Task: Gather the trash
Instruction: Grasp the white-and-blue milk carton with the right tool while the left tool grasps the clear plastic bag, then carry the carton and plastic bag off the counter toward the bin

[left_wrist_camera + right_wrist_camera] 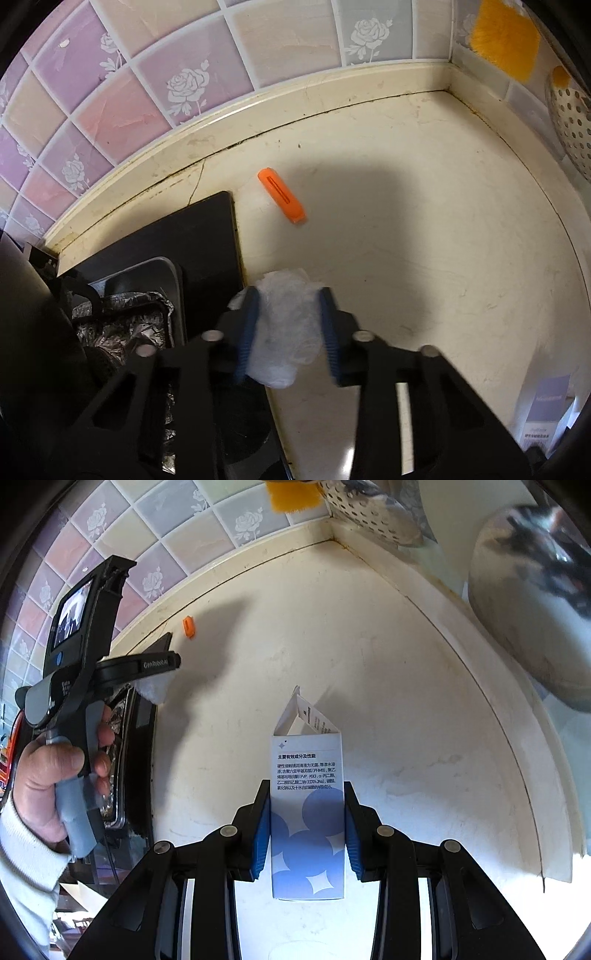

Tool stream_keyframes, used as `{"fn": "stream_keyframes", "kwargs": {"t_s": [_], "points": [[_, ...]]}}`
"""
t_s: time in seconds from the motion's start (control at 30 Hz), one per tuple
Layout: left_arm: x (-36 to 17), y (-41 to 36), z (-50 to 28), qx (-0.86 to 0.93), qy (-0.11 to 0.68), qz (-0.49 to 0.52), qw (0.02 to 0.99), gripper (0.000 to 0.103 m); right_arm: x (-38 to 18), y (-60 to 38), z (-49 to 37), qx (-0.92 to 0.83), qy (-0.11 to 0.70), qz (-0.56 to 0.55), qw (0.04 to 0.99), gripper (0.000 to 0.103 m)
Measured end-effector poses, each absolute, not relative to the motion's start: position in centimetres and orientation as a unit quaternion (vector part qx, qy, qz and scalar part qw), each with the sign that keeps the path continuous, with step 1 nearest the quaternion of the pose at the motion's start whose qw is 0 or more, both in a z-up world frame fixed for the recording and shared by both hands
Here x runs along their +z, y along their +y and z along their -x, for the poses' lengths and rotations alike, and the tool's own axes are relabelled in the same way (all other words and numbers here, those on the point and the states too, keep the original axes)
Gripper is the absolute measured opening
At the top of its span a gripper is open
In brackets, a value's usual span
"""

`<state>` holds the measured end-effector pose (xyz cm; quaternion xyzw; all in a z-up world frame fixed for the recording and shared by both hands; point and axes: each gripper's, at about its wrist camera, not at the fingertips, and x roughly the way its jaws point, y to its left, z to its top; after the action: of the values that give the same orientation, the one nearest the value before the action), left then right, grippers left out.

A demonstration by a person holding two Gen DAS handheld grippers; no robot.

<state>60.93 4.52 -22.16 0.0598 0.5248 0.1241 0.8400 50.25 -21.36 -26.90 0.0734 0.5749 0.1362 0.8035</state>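
My left gripper [288, 295] is shut on a crumpled clear plastic wrap [284, 332], held above the cream counter [424, 258] beside the stove. A small orange plastic piece [282, 195] lies on the counter ahead of it, near the back wall; it also shows in the right wrist view [188, 626]. My right gripper [306, 786] is shut on a white and blue carton [307, 812] with an open top flap. The left gripper [155, 664] with its wrap shows at the left of the right wrist view, held by a hand.
A black stove top [207, 236] with a foil-lined tray [122, 317] lies at left. Tiled walls [147, 74] meet at the back corner. A perforated metal strainer [572, 133] and yellow cloth [506, 33] hang at right. A steel pot [535, 602] stands at right.
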Motion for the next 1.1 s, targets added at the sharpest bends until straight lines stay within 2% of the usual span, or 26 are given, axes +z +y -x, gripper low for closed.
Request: {"fn": "stream_keyframes", "kwargs": {"t_s": [0.03, 0.13, 0.43, 0.8, 1.1], "points": [[-22.1, 4.4, -60.8, 0.123, 0.524, -0.060, 0.841, 0.016, -26.9, -21.4, -49.8, 0.136, 0.575, -0.073, 0.803, 0.034], [-21.4, 4.1, -59.9, 0.118, 0.516, -0.051, 0.847, 0.012, -26.8, -21.6, -49.4, 0.137, 0.575, -0.073, 0.804, 0.034], [-17.9, 1.4, -53.8, 0.075, 0.499, -0.031, 0.863, 0.011, -24.7, -22.6, -46.8, 0.141, 0.555, -0.074, 0.817, 0.034], [-11.4, -2.4, -38.2, -0.005, 0.455, -0.048, 0.889, 0.011, -21.6, -22.7, -38.6, 0.155, 0.541, -0.085, 0.822, 0.034], [-10.5, -1.0, -24.3, -0.087, 0.451, -0.038, 0.887, 0.011, -18.1, -21.4, -25.3, 0.125, 0.511, -0.088, 0.846, 0.034]]}}
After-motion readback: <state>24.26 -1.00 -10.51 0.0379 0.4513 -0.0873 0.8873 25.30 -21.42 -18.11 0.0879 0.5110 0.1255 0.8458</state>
